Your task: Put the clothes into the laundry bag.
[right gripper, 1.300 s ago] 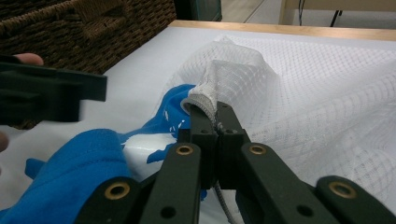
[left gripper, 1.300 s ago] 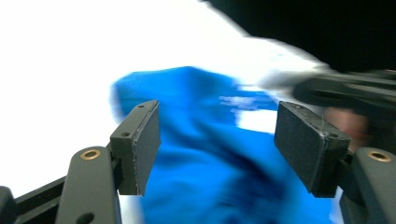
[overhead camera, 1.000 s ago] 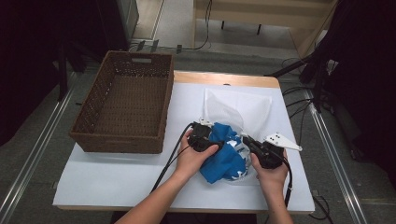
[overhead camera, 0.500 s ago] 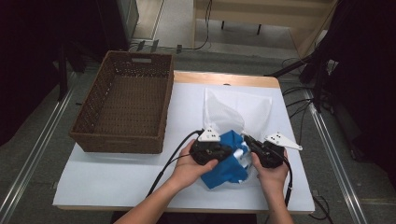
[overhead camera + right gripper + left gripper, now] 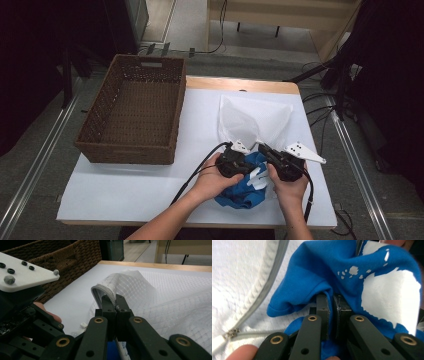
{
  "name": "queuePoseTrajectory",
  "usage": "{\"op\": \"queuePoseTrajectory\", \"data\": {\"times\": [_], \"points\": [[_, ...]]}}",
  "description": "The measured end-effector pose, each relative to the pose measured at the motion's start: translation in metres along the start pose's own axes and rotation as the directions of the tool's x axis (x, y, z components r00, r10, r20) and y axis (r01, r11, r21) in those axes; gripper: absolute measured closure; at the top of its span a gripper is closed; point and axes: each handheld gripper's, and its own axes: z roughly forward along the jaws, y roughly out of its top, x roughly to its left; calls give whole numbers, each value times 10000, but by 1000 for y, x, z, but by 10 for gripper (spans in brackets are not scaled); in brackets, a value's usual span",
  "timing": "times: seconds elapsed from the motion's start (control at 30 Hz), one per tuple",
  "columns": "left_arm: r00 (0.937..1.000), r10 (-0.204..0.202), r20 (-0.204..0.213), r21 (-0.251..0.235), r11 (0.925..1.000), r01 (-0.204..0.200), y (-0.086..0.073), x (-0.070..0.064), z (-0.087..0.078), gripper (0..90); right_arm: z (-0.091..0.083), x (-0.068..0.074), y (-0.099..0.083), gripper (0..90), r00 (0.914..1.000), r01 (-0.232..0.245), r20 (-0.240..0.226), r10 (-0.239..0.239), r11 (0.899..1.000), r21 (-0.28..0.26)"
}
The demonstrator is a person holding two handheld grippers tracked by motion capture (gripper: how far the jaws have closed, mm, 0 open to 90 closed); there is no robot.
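Blue garment (image 5: 243, 189) with white print lies bunched at the near edge of the tabletop (image 5: 130, 190), about 5 o'clock from its centre, between the person's 2 hands. The left hand (image 5: 212, 177) holds the left gripper (image 5: 248, 165) over the cloth; in the left gripper view its fingers (image 5: 323, 307) are clenched on a fold of the blue fabric (image 5: 312, 277), with a grey zipper (image 5: 254, 302) and white mesh just beyond at 10 o'clock. The right hand (image 5: 290, 187) holds the right gripper (image 5: 263, 149) just beside it at 3 o'clock; in the right gripper view its fingers (image 5: 107, 305) are pinched shut on the zippered rim of a white mesh bag (image 5: 155, 297). That mesh bag (image 5: 255, 120) spreads away from the grippers toward 12 o'clock, flat on the white tabletop. Farther off, at 10 o'clock, a brown wicker basket (image 5: 134, 147) stands on the tabletop's left part, well apart from the bag. Black cables (image 5: 197, 172) trail back from the grippers toward the person.
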Motion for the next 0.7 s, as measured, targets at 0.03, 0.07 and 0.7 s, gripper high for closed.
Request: {"op": "queuePoseTrajectory", "data": {"times": [0.03,0.07,0.7], "points": [[9999,-4,-156,-124,9999,2,1,1,-1,858,0,0,0,896,10000,-1,30,1,10000,9],[9990,-211,-398,-278,9994,200,2,3,-3,862,-1,-1,0,896,10000,-23,34,23,10000,6],[9827,-1530,-1048,-2626,9573,1211,-5,-1,-36,221,2,-7,-6,896,9991,-196,369,192,9997,116]]}}
